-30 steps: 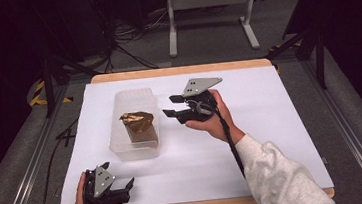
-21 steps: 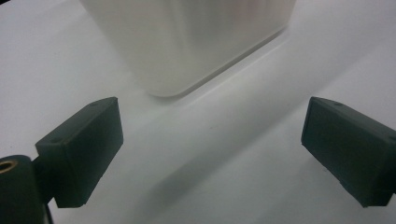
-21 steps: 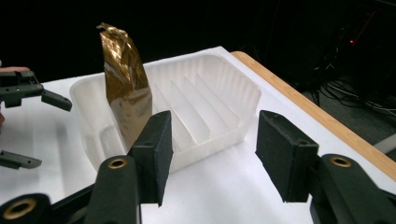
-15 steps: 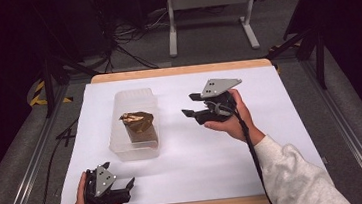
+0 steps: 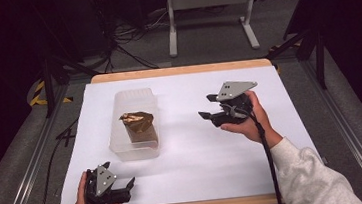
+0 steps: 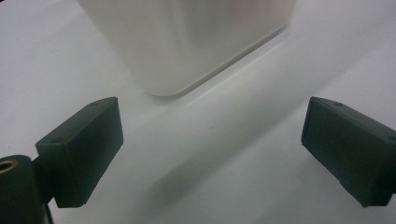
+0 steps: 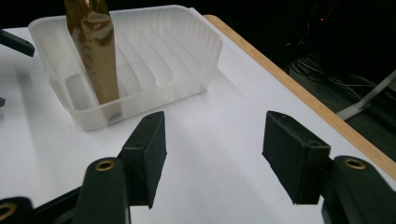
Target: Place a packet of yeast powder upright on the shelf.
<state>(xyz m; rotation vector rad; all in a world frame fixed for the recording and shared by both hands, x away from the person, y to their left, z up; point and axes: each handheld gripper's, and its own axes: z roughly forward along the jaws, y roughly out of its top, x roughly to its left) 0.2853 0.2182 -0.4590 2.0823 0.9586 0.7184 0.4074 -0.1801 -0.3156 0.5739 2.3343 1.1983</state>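
A translucent plastic bin (image 5: 133,99) sits left of the table's middle, and a brown-gold foil pouch (image 5: 138,125) stands upright in its near end. In the right gripper view the ribbed bin (image 7: 154,42) lies ahead with the pouch (image 7: 93,51) at its left end. My right gripper (image 5: 208,107) hovers open to the right of the bin, its jaws pointing toward it, with nothing between them. My left gripper (image 5: 127,187) rests open near the front left edge. The left gripper view has the bin's wall (image 6: 187,42) just beyond the wide-apart jaws.
White paper (image 5: 194,156) covers the wooden table (image 5: 181,71). A metal stand (image 5: 207,9) and cables lie on the floor beyond the far edge. A dark floor surrounds the table.
My right gripper has drawn back from the bin, moving right and toward the near side. The left gripper has stayed put.
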